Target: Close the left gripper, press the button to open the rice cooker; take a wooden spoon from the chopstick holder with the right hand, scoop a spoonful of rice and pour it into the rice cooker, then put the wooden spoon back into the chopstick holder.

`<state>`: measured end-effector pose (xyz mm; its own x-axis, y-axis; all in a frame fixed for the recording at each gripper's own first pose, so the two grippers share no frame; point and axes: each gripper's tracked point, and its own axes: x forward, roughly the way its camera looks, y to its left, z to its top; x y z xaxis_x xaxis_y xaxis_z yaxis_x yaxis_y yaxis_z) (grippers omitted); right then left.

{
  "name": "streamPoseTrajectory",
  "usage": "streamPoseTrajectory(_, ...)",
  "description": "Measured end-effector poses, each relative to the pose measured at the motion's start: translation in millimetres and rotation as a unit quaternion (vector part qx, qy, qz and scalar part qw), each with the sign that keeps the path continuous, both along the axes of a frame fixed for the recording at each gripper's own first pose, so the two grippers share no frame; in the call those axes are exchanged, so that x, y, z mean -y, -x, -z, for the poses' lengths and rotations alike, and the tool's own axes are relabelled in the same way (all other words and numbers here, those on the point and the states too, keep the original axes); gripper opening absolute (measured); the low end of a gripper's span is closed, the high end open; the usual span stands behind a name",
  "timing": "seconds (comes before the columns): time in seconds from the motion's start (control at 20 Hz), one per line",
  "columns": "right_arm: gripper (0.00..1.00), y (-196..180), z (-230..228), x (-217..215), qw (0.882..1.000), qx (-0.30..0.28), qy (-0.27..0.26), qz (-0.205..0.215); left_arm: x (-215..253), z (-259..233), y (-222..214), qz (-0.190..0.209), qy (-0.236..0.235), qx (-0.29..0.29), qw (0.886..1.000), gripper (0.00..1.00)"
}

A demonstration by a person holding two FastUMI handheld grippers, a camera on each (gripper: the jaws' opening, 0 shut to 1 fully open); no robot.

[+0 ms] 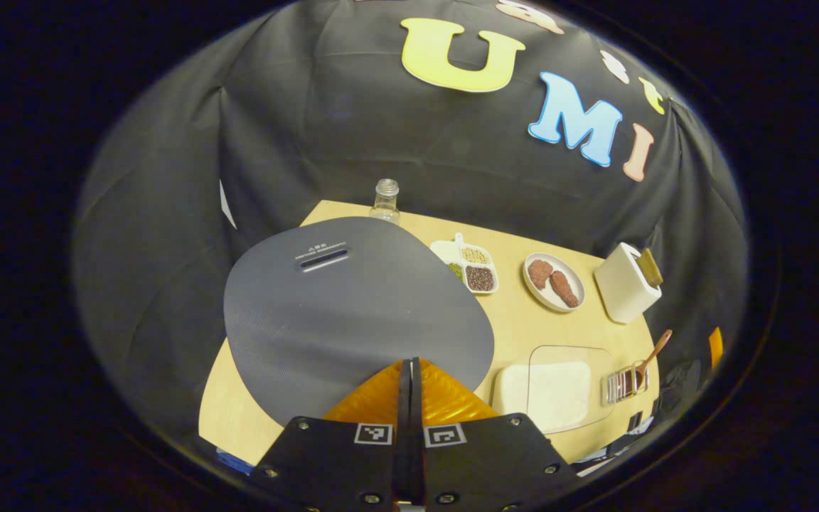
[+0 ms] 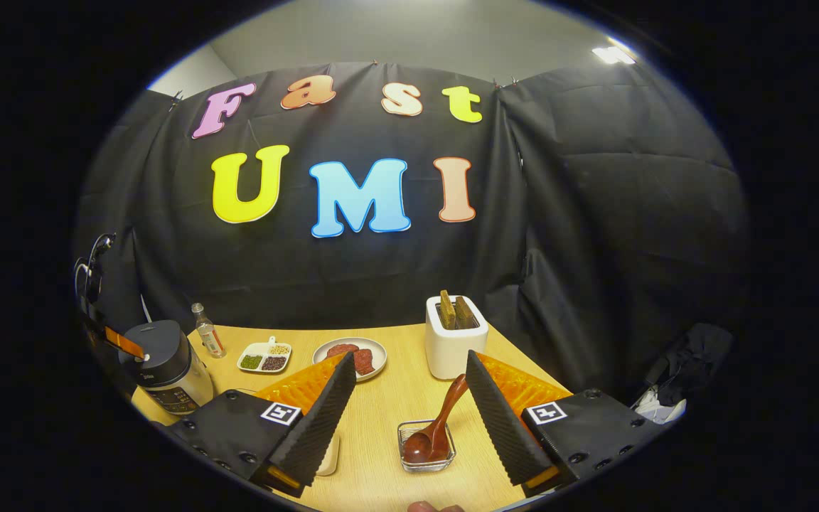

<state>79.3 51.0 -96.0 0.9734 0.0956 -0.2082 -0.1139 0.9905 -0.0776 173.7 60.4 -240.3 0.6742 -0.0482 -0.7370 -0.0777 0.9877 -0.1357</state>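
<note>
A: While the rice cooker (image 1: pixel 352 313) still has its grey lid down, I'd say we're on the very first step, the button press. In the left gripper view the left claw (image 1: pixel 409 387) hangs right over the near edge of that lid, its two fingers pressed together with nothing between them.

B: So it's already closed as the task asks. Can you see the button?

A: Not clearly. A slot-like vent sits toward the far side of the lid; the release itself I can't pick out. I'd judge the next move is to bring the closed tips down on the button at the cooker's front edge and push firmly enough to pop the lid.

B: And the spoon?

A: In the right gripper view the wooden spoon (image 2: pixel 436 427) stands bowl-down in the small clear chopstick holder (image 2: pixel 426 446), handle leaning up and to the right. The right claw (image 2: pixel 409 409) is spread wide, holding nothing, with the spoon framed between its fingers but untouched.

B: Rice?

A: A shallow white tray of rice (image 1: pixel 552 395) under a clear cover lies just beside the cooker on the wooden surface (image 1: pixel 516 323). Farther back sit a divided dish of beans (image 1: pixel 470 267), a plate of meat (image 1: pixel 554 281), a white toaster (image 2: pixel 456 338) and a small glass bottle (image 1: pixel 385 201)
</note>
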Motion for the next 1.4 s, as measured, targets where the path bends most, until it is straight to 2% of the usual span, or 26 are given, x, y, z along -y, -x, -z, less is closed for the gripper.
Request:
streamPoseTrajectory(0.2, 0.99, 8, 4, 1, 1.0, -0.006, 0.009, 0.001, 2, 1, 0, 0.016, -0.013, 0.012, 1.0, 0.02)
streamPoseTrajectory(0.35, 0.99, 18, 7, 8, 1.0, -0.013, 0.01, 0.011, 1, -1, 4, 0.007, -0.001, 0.022, 1.0, 0.02)
streamPoseTrajectory(0.45, 0.99, 28, 11, 11, 1.0, -0.022, 0.006, 0.015, -1, -2, 6, -0.029, 0.03, 0.043, 0.998, 0.02)
streamPoseTrajectory(0.5, 0.95, 34, 12, 12, 1.0, -0.026, 0.006, 0.016, -2, -6, 7, -0.054, 0.049, 0.059, 0.996, 0.02)
streamPoseTrajectory(0.55, 0.95, 40, 12, 16, 0.999, -0.027, 0.01, 0.018, -2, -12, 10, -0.075, 0.062, 0.077, 0.992, 0.02)
streamPoseTrajectory(0.6, 0.99, 46, 10, 19, 0.999, -0.027, 0.017, 0.022, -2, -12, 14, -0.092, 0.071, 0.087, 0.989, 0.02)
streamPoseTrajectory(0.7, 0.99, 56, 5, 29, 0.999, -0.025, 0.033, 0.029, 2, -31, 27, -0.112, 0.084, 0.135, 0.981, 0.02)
streamPoseTrajectory(0.8, 0.99, 64, 0, 36, 0.998, -0.026, 0.034, 0.036, 13, -69, 42, -0.094, 0.097, 0.224, 0.965, 0.02)
streamPoseTrajectory(0.9, 0.99, 68, -14, 36, 0.999, -0.014, 0.023, 0.037, 7, -85, 74, -0.082, 0.066, 0.263, 0.959, 0.01)
streamPoseTrajectory(0.95, 0.99, 69, -18, 41, 0.999, -0.01, 0.026, 0.043, 0, -84, 88, -0.086, 0.047, 0.273, 0.957, 0.0)
streamPoseTrajectory(1.0, 0.94, 70, -22, 44, 0.998, -0.007, 0.031, 0.047, -6, -89, 108, -0.087, 0.033, 0.283, 0.955, 0.03)
streamPoseTrajectory(1.05, 0.99, 70, -26, 44, 0.998, -0.006, 0.032, 0.049, -9, -98, 124, -0.086, 0.024, 0.296, 0.951, 0.01)
streamPoseTrajectory(1.1, 0.99, 70, -29, 45, 0.998, -0.005, 0.031, 0.05, -8, -106, 131, -0.077, 0.017, 0.311, 0.947, 0.01)
streamPoseTrajectory(1.25, 0.99, 72, -30, 44, 0.998, -0.007, 0.024, 0.05, -7, -115, 158, -0.046, -0.01, 0.319, 0.947, 0.04)
streamPoseTrajectory(1.3, 0.99, 72, -29, 43, 0.999, -0.011, 0.022, 0.046, -4, -122, 165, -0.034, -0.017, 0.322, 0.946, 0.01)
streamPoseTrajectory(1.4, 0.99, 75, -27, 42, 0.999, -0.017, 0.014, 0.036, -3, -147, 178, -0.019, -0.04, 0.343, 0.938, 0.0)
